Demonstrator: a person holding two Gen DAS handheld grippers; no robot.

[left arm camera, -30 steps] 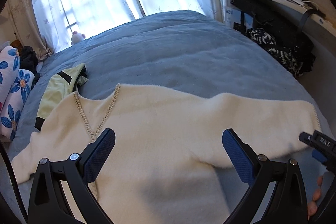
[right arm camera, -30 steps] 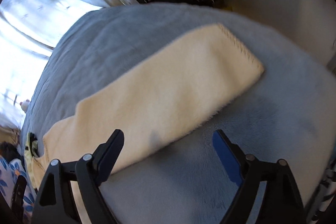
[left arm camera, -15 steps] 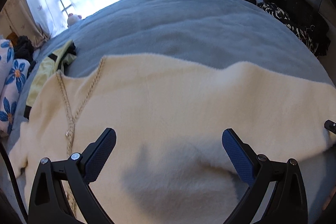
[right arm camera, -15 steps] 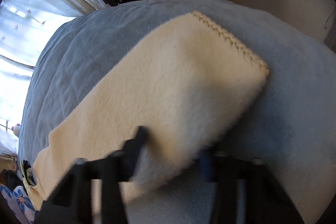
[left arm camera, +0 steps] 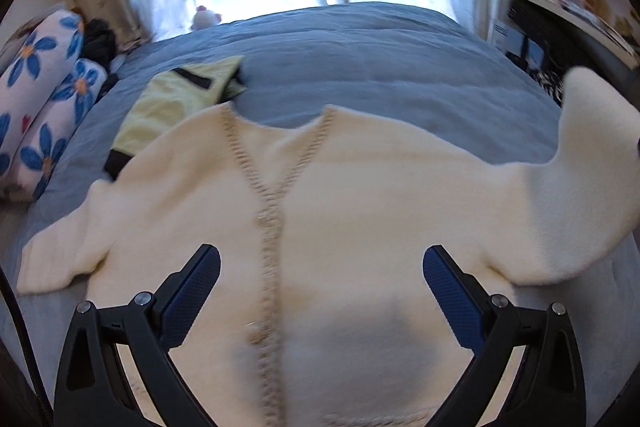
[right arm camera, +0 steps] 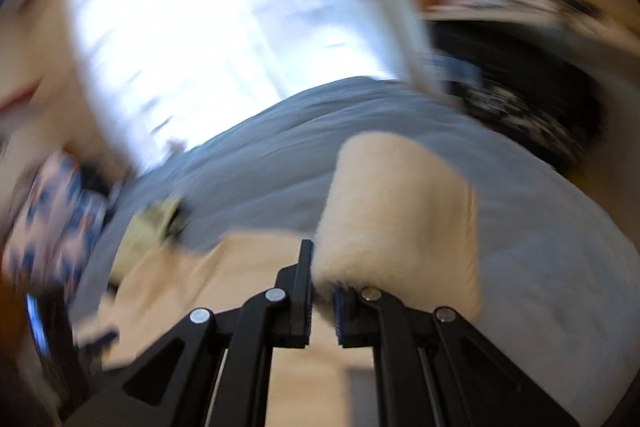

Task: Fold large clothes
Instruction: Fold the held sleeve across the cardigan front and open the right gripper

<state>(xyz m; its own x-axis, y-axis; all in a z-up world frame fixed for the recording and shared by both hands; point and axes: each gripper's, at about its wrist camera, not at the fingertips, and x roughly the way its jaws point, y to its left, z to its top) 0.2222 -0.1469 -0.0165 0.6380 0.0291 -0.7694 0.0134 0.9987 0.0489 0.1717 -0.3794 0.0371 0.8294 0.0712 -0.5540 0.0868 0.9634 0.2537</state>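
Note:
A cream fuzzy cardigan (left arm camera: 360,211) lies face up on the grey-blue bed (left arm camera: 360,67), its braided button band running down the middle. My left gripper (left arm camera: 320,291) is open and empty, hovering over the cardigan's chest. My right gripper (right arm camera: 322,303) is shut on the cardigan's right sleeve (right arm camera: 400,219) and holds it lifted off the bed. That raised sleeve (left arm camera: 588,131) shows at the right edge of the left wrist view. The right wrist view is blurred by motion.
A folded yellow-green garment (left arm camera: 176,99) lies beyond the cardigan's left shoulder. Blue-flowered pillows (left arm camera: 44,115) sit at the left. A shelf with dark clothes (left arm camera: 560,39) runs along the right. Curtains and a window stand behind the bed.
My right gripper has closed on the sleeve and lifted it up from the bed. My left gripper has shifted left to sit over the button band, still open.

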